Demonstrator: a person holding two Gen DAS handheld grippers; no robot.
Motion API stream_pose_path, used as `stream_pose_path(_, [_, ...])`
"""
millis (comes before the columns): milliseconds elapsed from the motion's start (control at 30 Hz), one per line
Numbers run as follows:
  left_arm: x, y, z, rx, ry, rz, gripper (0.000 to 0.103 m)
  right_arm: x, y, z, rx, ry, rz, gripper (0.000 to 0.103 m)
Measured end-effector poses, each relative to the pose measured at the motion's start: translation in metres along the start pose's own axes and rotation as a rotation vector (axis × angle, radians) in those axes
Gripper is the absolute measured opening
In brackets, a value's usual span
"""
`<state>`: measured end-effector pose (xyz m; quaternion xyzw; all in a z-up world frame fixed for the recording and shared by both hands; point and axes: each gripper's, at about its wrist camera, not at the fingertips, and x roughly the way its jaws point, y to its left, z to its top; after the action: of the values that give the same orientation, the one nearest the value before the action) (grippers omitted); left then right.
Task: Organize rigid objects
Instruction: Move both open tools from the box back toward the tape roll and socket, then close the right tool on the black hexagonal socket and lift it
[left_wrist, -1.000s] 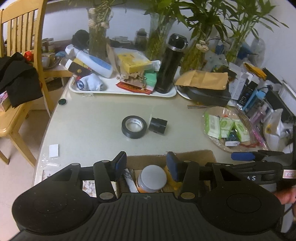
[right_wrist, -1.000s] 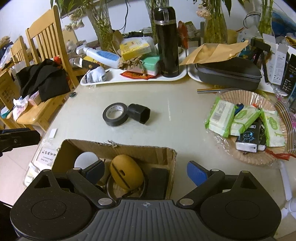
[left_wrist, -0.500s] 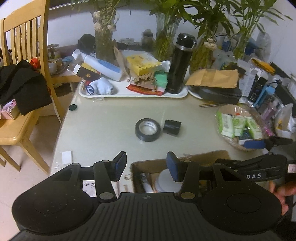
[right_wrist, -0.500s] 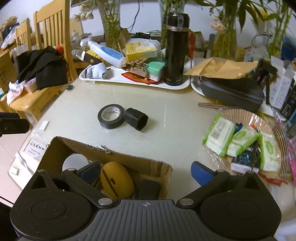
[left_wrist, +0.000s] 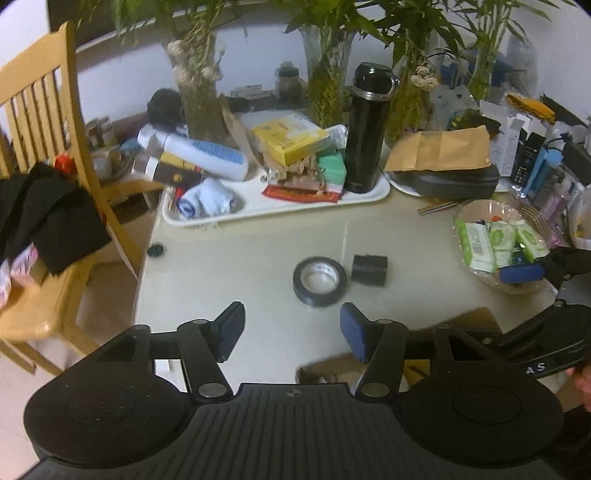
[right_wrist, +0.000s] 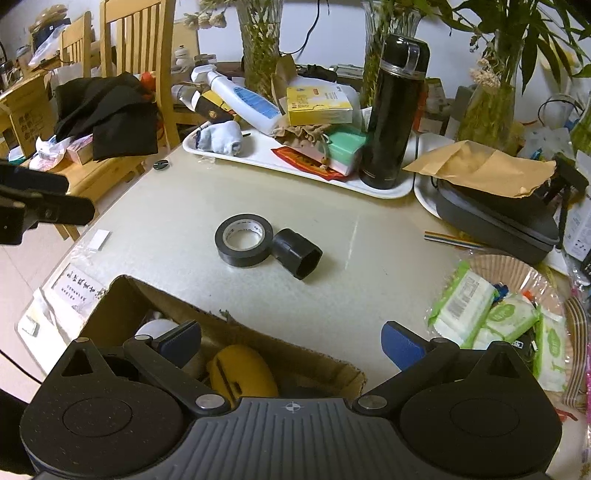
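A black tape roll lies mid-table with a black hollow cap touching its right side. My left gripper hovers just short of the roll, jaws opening, nothing between them. My right gripper stands wide open over the far rim of a cardboard box at the near table edge. Inside the box lie a yellow rounded object and a white lid. The right gripper's fingertips show at the right of the left wrist view.
A white tray at the back bears a black flask, a lotion bottle, boxes and a rolled cloth. A wicker basket of wipe packs sits right, beside a dark case. A wooden chair with black clothing stands left.
My left gripper slid left, off the box and over bare table, and its jaws widened. The right gripper opened a little wider and rolled, staying over the box.
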<state>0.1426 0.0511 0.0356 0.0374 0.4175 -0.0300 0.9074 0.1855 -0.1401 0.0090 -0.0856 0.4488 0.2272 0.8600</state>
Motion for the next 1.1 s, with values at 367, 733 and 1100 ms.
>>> stream_pose_path(367, [0.041,0.003,0.012,0.003,-0.023,-0.018,0.073,0.023,-0.008,0.018,-0.051,0.002,0.032,0.103])
stream_pose_path(733, [0.062,0.000,0.012,0.049,0.019,-0.017,0.073,0.051,-0.017,0.036,-0.155,0.000,0.008,0.103])
stream_pose_path(1100, [0.062,0.007,0.014,0.048,0.031,0.007,0.073,0.093,-0.005,0.047,-0.344,0.048,0.003,0.091])
